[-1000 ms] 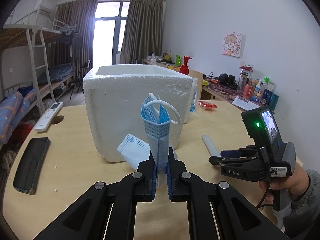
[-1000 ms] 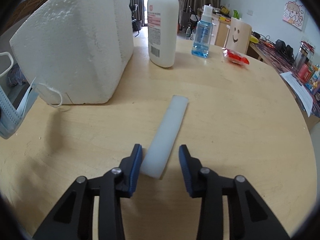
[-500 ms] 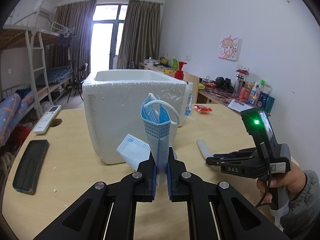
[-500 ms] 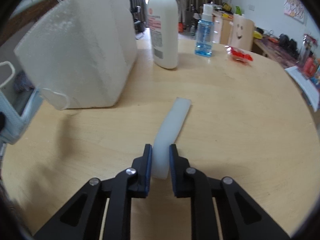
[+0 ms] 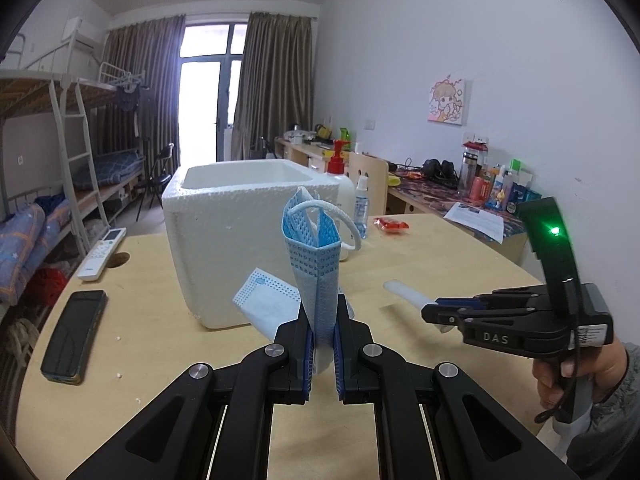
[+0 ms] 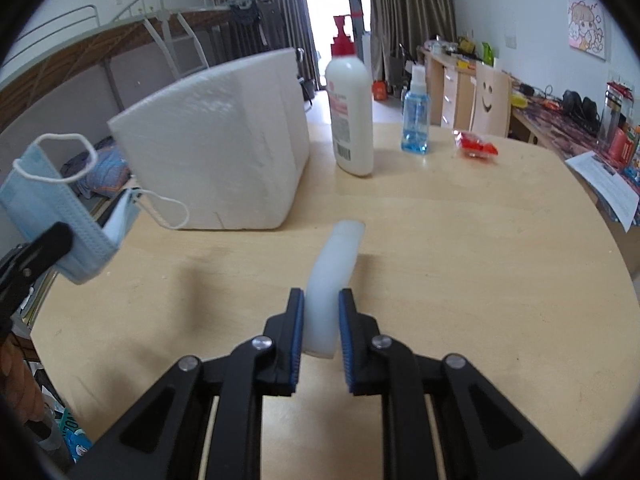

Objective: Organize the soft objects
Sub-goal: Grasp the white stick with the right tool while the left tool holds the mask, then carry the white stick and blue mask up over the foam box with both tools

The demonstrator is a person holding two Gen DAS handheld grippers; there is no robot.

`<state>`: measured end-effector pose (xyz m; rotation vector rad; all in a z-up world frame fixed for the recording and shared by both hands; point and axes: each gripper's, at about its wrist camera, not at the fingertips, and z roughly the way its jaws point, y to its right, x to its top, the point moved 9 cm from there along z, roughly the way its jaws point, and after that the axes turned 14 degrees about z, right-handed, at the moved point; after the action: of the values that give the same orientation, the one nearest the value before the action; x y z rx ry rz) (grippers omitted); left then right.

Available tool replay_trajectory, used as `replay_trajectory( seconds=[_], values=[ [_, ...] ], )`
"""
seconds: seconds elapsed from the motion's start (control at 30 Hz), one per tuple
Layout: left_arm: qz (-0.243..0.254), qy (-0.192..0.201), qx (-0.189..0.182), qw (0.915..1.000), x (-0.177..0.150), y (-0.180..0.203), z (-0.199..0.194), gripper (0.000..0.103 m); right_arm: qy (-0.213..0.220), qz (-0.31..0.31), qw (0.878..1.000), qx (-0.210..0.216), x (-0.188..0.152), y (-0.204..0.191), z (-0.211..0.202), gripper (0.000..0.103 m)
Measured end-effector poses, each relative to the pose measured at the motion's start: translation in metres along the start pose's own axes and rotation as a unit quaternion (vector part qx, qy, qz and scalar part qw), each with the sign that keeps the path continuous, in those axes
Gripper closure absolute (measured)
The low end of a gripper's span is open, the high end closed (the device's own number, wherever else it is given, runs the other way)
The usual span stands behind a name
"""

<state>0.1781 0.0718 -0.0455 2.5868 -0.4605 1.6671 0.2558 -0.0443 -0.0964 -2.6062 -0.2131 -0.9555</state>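
I have the left gripper (image 5: pixel 322 334) pinching a folded blue face mask (image 5: pixel 314 264) upright and the right gripper (image 6: pixel 321 330), jaws just closed, clamped on a white foam strip (image 6: pixel 334 268), both raised off the surface (image 6: pixel 460 264), likely bound for the foam box (image 5: pixel 224 240) just beyond.

A shared dormitory room. Metal bunk beds (image 5: pixel 60 128) with a ladder and blue quilts line the left wall, brown curtains (image 5: pixel 272 84) frame a far balcony door (image 5: pixel 204 96), and a long desk (image 5: pixel 432 196) on the right is crowded with bottles, headphones and papers beneath a cartoon poster (image 5: pixel 448 98). A folding chair (image 5: pixel 158 174) stands beside the beds.
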Motion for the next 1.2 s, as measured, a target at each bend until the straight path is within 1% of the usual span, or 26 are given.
replay_trajectory(
  seconds=[0.23, 0.4, 0.57, 0.8, 0.93, 1.2],
  values=[
    [0.008, 0.015, 0.002, 0.9999, 0.004, 0.011, -0.017, 0.094, 0.039, -0.007, 0.999, 0.02, -0.003, -0.007, -0.038, 0.083],
    [0.016, 0.028, 0.013, 0.9994, 0.007, 0.019, -0.033, 0.094, 0.072, -0.013, 0.997, 0.03, -0.006, -0.011, -0.066, 0.083],
    [0.026, 0.03, 0.028, 0.9988, 0.009, 0.025, -0.047, 0.094, 0.109, -0.025, 0.993, 0.036, -0.009, -0.016, -0.093, 0.083],
    [0.039, 0.046, 0.036, 0.9975, 0.011, 0.037, -0.071, 0.094, 0.136, -0.043, 0.989, 0.046, -0.019, -0.023, -0.119, 0.083],
    [0.042, 0.062, 0.047, 0.9961, 0.013, 0.04, -0.088, 0.094, 0.154, -0.043, 0.986, 0.051, -0.024, -0.022, -0.133, 0.083],
    [0.053, 0.083, 0.053, 0.9937, 0.015, 0.051, -0.117, 0.094, 0.194, -0.044, 0.978, 0.06, -0.042, -0.025, -0.172, 0.083]
  ],
)
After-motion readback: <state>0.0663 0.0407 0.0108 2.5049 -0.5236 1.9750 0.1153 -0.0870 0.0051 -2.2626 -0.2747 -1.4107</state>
